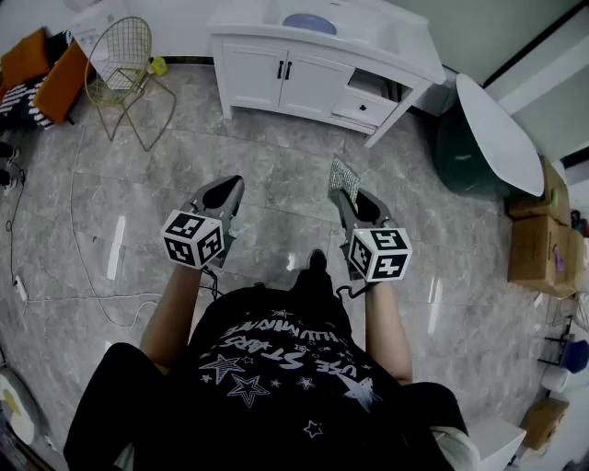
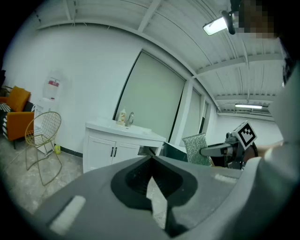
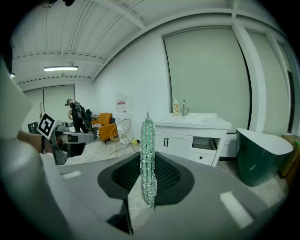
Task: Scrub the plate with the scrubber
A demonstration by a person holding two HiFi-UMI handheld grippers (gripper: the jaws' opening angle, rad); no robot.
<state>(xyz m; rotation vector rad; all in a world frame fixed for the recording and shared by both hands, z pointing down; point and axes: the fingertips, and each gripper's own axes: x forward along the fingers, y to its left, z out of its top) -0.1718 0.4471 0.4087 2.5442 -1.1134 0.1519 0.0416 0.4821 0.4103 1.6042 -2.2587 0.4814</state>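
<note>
- Stands on bare marble floor [image 1: 276, 166], with free room ahead as far as the white sink cabinet [image 1: 276, 78].
- Hemmed on the right by a green tub [image 1: 457, 152] and cardboard boxes [image 1: 534, 248], and on the far left by a gold wire chair [image 1: 116, 52].
- Holds two grippers side by side and apart, both aimed toward the cabinet.
- Presses the left gripper [image 1: 227, 187] [image 2: 151, 158] jaws together on nothing, with only a thin slit behind the tips.
- Pinches the scrubber [image 1: 343, 178] [image 3: 148, 154] [image 2: 196, 149] between the jaws of the right gripper [image 1: 348, 196] [image 3: 149, 161].
- Counts one scrubber, one plate, one cabinet with two doors and one drawer [image 1: 368, 109] pulled out, one wire chair and one tub.
- Shows the scrubber as a flat metallic mesh sheet, edge-on to the right gripper's camera, long axis upright, top end well above the jaws.
- Finds the blue plate [image 1: 310, 23] lying in the cabinet's basin, well apart from both grippers.
</note>
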